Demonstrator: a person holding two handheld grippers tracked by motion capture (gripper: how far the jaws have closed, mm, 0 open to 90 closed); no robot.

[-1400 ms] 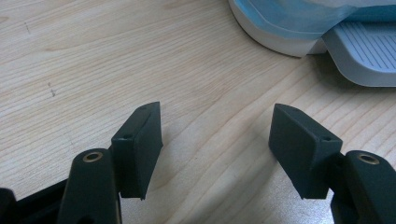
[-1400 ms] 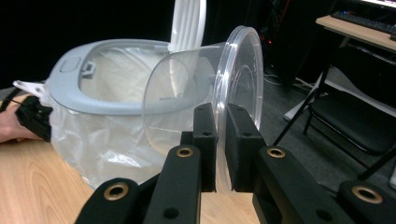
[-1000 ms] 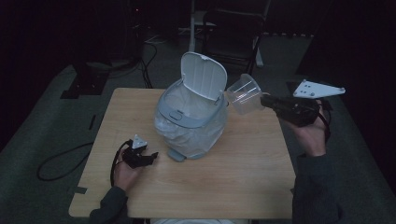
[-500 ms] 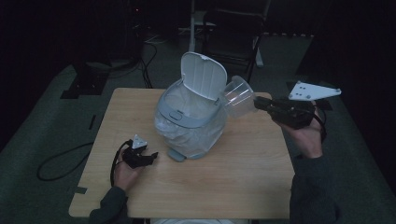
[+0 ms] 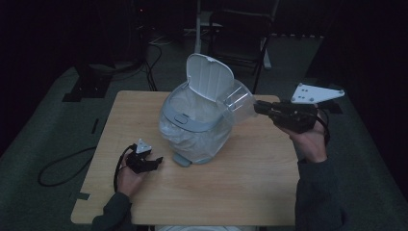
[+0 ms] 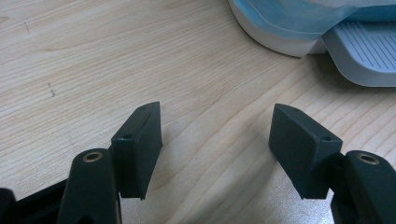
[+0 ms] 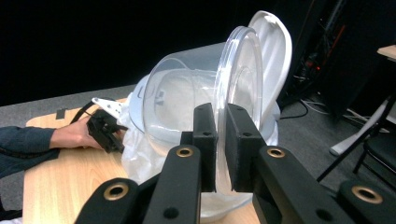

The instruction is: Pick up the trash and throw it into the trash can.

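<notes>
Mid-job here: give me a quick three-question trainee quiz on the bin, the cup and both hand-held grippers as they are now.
1. True or false: the lid of the white pedal bin with the plastic liner stands open.
2. What does the right hand-held gripper hold? A) a spoon B) the clear plastic cup by its rim C) nothing
3. Fill in: the left hand-held gripper rests low on the light wooden table with its jaws ____.

Key: 1 true. 2 B; the cup lies tipped on its side, mouth toward the gripper, next to the bin's opening. 3 open, with bare wood between them.

Dark studio, floor cables (image 5: 62, 166), folding chair (image 5: 243, 36)
</notes>
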